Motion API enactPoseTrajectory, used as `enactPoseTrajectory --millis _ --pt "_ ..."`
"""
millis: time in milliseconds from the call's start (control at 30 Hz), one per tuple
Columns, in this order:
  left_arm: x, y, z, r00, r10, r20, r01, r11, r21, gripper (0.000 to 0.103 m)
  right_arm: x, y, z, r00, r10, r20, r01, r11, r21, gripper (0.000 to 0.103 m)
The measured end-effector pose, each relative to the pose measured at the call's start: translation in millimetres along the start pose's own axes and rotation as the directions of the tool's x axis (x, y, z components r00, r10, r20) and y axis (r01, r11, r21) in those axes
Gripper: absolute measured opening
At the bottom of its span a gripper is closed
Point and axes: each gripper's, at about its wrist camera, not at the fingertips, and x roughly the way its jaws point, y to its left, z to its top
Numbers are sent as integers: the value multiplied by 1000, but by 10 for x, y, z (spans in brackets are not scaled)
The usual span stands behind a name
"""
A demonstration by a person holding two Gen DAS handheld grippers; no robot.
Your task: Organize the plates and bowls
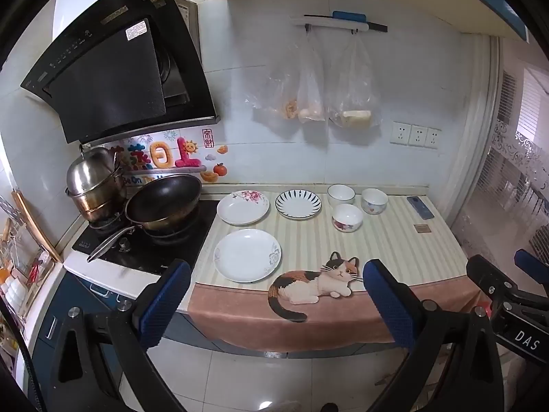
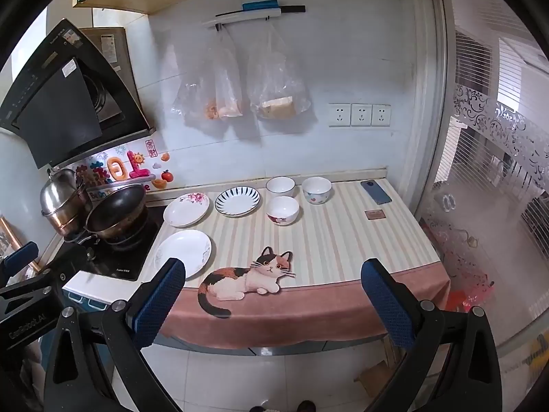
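Three plates lie on the striped counter mat [image 1: 377, 247]: a plain white plate [image 1: 247, 254] [image 2: 183, 251] at the front, a rose plate [image 1: 243, 206] [image 2: 186, 209] behind it, and a blue-striped plate [image 1: 298, 203] [image 2: 237, 201] to its right. Three bowls stand further right: a white bowl [image 1: 340, 194] [image 2: 280, 186], a flowered bowl [image 1: 374, 200] [image 2: 316, 189] and a red-flowered bowl [image 1: 347, 217] [image 2: 283, 209]. My left gripper [image 1: 276, 295] and right gripper [image 2: 271, 295] are open and empty, held off the counter's front edge.
A stove [image 1: 151, 240] with a black wok [image 1: 164, 202] and a steel pot [image 1: 94, 185] is at the left. A phone [image 1: 420, 207] and a small card [image 1: 422, 228] lie at the right. Plastic bags [image 1: 350, 103] hang on the wall. A glass door [image 2: 497, 206] stands at the right.
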Motion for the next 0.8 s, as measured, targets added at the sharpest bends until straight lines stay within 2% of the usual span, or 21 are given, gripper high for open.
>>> enactPoseTrajectory --millis 800 --pt "-4 -2 1 1000 2 -6 -2 1000 3 103 -24 18 -15 1000 11 1 -11 1000 -3 103"
